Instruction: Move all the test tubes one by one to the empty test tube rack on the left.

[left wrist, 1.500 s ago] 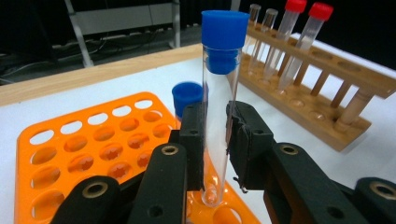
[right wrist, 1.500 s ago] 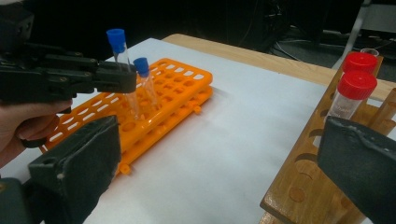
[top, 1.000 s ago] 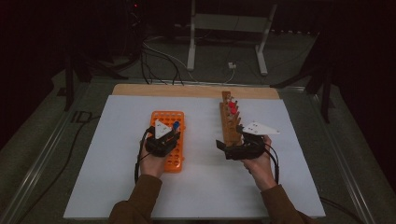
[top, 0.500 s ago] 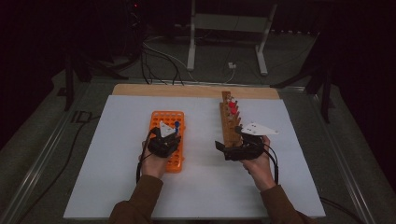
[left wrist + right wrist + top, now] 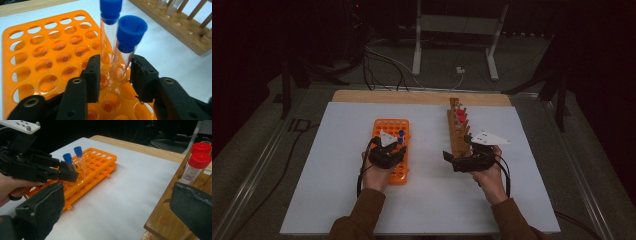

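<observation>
An orange tube rack (image 5: 388, 126) lies left of centre on the white sheet. Two clear tubes with blue caps (image 5: 400, 137) stand in holes near its right edge. My left gripper (image 5: 396, 149) hovers over the rack's near half. In the left gripper view its jaws (image 5: 115, 67) stand open on either side of the nearer blue-capped tube (image 5: 125, 47), which sits in the rack (image 5: 50, 50). My right gripper (image 5: 451, 161) is open at the near end of a wooden rack (image 5: 457, 137). Its jaws (image 5: 117, 212) are wide apart with nothing between them. Red-capped tubes (image 5: 198, 163) stand in the wooden rack (image 5: 165, 215).
A white sheet (image 5: 427, 200) covers the table, with a wooden strip (image 5: 412, 97) along its far edge. Behind the table stand a metal frame (image 5: 457, 30) and loose cables (image 5: 382, 60). Metal rails run along both sides.
My left gripper has drawn back a little toward the person along the orange rack. The right gripper has stayed by the wooden rack.
</observation>
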A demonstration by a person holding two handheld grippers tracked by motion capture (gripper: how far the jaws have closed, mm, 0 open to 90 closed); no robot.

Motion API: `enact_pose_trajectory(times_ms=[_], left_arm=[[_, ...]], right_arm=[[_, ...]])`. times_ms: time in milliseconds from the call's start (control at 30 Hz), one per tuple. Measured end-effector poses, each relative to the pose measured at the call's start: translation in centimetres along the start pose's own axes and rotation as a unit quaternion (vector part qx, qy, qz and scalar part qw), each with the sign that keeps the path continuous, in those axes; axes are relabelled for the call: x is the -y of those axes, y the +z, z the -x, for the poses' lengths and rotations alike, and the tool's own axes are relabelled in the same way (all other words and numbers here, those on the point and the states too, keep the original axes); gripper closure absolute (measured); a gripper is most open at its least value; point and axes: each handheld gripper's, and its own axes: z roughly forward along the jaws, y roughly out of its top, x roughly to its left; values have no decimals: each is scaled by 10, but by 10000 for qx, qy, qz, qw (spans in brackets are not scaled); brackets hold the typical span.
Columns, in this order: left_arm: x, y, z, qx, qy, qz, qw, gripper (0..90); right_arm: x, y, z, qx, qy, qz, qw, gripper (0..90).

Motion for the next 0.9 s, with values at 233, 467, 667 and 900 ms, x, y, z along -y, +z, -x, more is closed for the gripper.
enact_pose_trajectory(times_ms=[233,467,667,900], left_arm=[[4,-18,-5,277,-153,466,9984,502],[7,-42,-17,517,-350,887,9941,375],[12,-55,-21,443,-341,1023,9932,182],[17,-63,-25,277,-356,1152,9923,35]], right_arm=[[0,-1,1,11,15,15,10000,1],[-1,-1,1,25,14,20,10000,1],[-2,-1,2,50,22,31,10000,1],[-6,-6,4,117,1,107,9999,0]])
